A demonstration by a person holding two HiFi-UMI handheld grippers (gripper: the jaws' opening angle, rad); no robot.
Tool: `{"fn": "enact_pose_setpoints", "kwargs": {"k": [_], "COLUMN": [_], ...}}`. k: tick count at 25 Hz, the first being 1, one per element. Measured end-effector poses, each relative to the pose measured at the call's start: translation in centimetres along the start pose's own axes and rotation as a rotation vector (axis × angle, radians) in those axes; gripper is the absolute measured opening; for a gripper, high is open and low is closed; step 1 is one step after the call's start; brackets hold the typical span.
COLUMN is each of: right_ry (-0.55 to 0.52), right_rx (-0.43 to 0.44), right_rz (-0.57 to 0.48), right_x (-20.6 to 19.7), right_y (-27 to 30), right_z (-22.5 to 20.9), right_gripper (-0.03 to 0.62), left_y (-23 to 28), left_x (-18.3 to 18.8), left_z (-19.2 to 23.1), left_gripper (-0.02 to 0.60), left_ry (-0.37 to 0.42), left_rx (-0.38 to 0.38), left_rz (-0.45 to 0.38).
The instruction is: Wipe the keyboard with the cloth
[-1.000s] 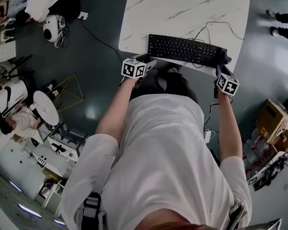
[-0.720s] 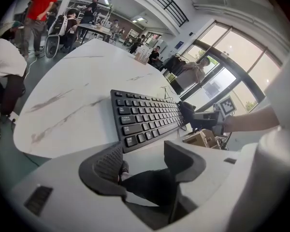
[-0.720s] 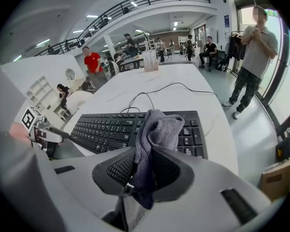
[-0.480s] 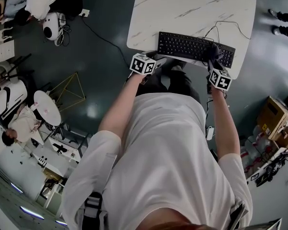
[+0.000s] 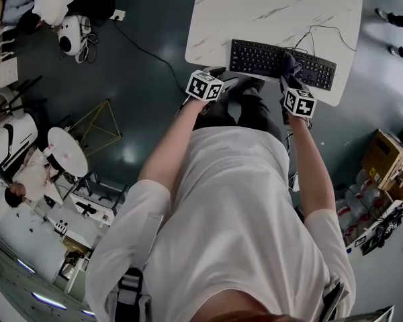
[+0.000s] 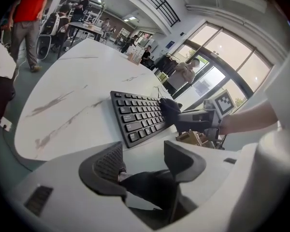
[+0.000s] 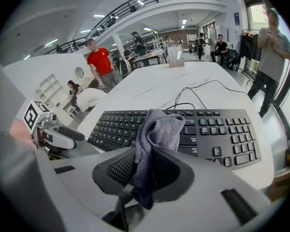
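A black keyboard point(image 5: 265, 57) lies near the front edge of the white marble table point(image 5: 255, 12). My right gripper point(image 5: 289, 79) is shut on a grey cloth point(image 7: 157, 127), which rests bunched on the keys around the keyboard's point(image 7: 217, 129) middle. The cloth point(image 5: 290, 64) shows dark in the head view. My left gripper point(image 6: 145, 158) is open with nothing between its fingers. It hovers at the table's front edge, just left of the keyboard point(image 6: 137, 117). From there the right gripper point(image 6: 198, 122) and cloth point(image 6: 169, 111) are visible.
The keyboard's cable point(image 5: 322, 35) loops across the table behind it. A cardboard box point(image 5: 386, 163) stands on the floor to the right. People stand and sit around other tables point(image 7: 150, 54) in the background. My legs point(image 5: 245, 109) are under the table edge.
My right gripper has slid the cloth leftward over the keys, from the keyboard's right end to about its middle. The left gripper has stayed by the table's front edge.
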State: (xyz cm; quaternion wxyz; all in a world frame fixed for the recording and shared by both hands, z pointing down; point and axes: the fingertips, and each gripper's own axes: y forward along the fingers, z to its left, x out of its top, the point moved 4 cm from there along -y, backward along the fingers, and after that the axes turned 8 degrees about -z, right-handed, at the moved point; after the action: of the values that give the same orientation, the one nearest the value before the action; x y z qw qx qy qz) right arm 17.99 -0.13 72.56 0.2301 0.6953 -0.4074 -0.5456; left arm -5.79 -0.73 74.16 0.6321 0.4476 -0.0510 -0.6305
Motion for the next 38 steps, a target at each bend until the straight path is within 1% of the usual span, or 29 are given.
{"fn": "enact_pose_setpoints", "kwargs": {"k": [7, 13, 17, 24, 31, 35, 38], "right_ry": [-0.005, -0.027, -0.042, -0.052, -0.071, -0.086, -0.104], "right_rx": [0.016, 0.084, 0.113, 0.123, 0.176, 0.23, 0.269], "right_rz": [-0.001, 0.007, 0.012, 0.014, 0.031, 0.055, 0.074], "right_x": [0.3, 0.4, 0.4, 0.7, 0.5, 0.4, 0.4], "right_y": [1.4, 3.3, 4.5, 5.4, 6.7, 7.3, 7.6], "right_z": [3.4, 7.2, 10.0, 12.3, 15.5, 17.8, 19.1], "right_gripper": [0.107, 0.107, 0.107, 0.107, 0.107, 0.107, 0.107], "left_y": [-1.9, -3.0, -4.3, -6.2, -7.7, -8.9, -9.5], "left_x": [0.3, 1.0, 1.2, 1.2, 0.8, 0.9, 1.0], "left_z": [0.6, 1.6, 2.4, 3.8, 4.9, 5.2, 5.4], "left_gripper": [0.261, 0.261, 0.259, 0.255, 0.243, 0.235, 0.213], "left_ry": [0.02, 0.029, 0.026, 0.029, 0.018, 0.026, 0.03], "left_rx": [-0.015, -0.017, -0.022, -0.027, -0.029, -0.033, -0.042], "left_rz": [-0.02, -0.043, -0.05, -0.062, -0.072, -0.084, -0.082]}}
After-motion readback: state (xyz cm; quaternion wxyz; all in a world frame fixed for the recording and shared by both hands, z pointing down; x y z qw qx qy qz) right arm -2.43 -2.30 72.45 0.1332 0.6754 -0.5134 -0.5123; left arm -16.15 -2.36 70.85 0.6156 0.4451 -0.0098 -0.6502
